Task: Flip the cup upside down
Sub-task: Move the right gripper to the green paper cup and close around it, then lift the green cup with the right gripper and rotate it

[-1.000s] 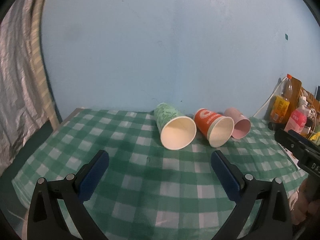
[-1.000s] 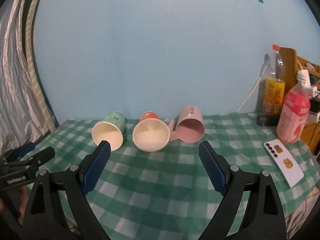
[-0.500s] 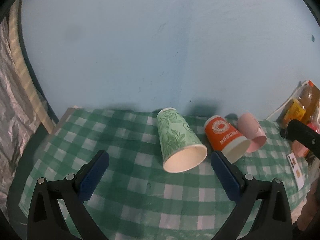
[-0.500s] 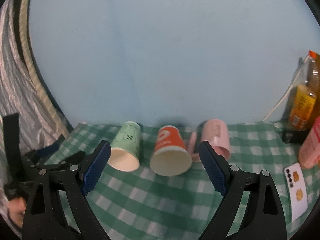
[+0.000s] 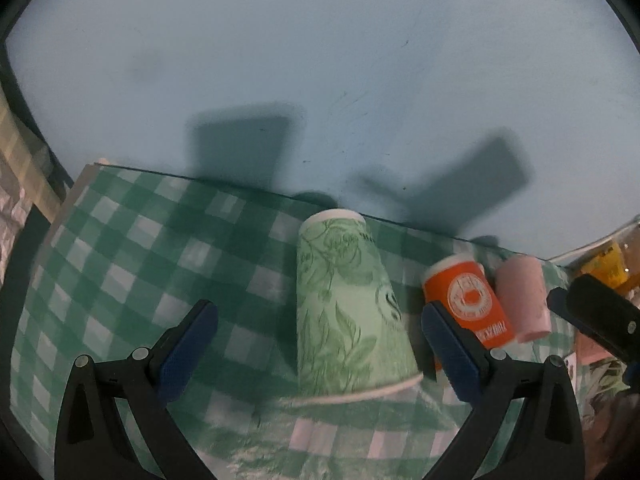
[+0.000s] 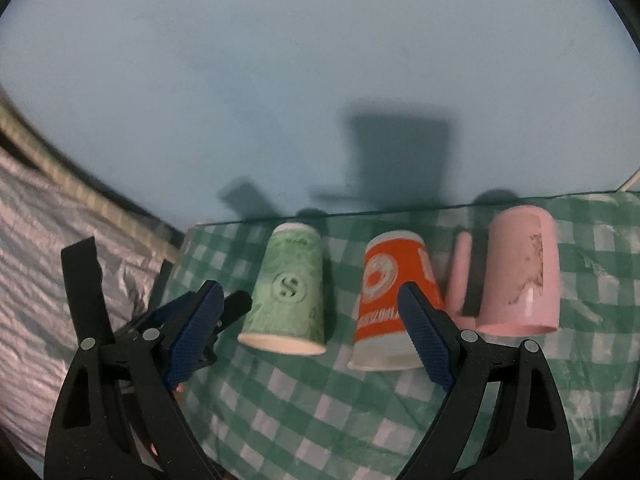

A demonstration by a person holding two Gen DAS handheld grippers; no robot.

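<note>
Three cups lie on their sides in a row on the green checked tablecloth point(image 5: 120, 264), mouths toward me. The green paper cup point(image 5: 348, 312) lies between the open fingers of my left gripper point(image 5: 320, 344), which hovers above it without touching. It also shows in the right wrist view point(image 6: 288, 292). The orange paper cup point(image 6: 392, 292) lies in the middle and the pink mug point(image 6: 520, 272) at the right. My right gripper point(image 6: 312, 336) is open above the green and orange cups; its right finger overlaps the orange cup in the image.
The blue wall point(image 5: 320, 80) stands right behind the cups. A crinkled silver sheet point(image 6: 36, 280) hangs off the table's left side. Orange-labelled bottles point(image 5: 604, 268) stand at the far right. The left gripper's body point(image 6: 132, 320) shows beside the green cup.
Both grippers have risen and moved forward over the cups, looking down on them. The cups have not moved. Both stay open.
</note>
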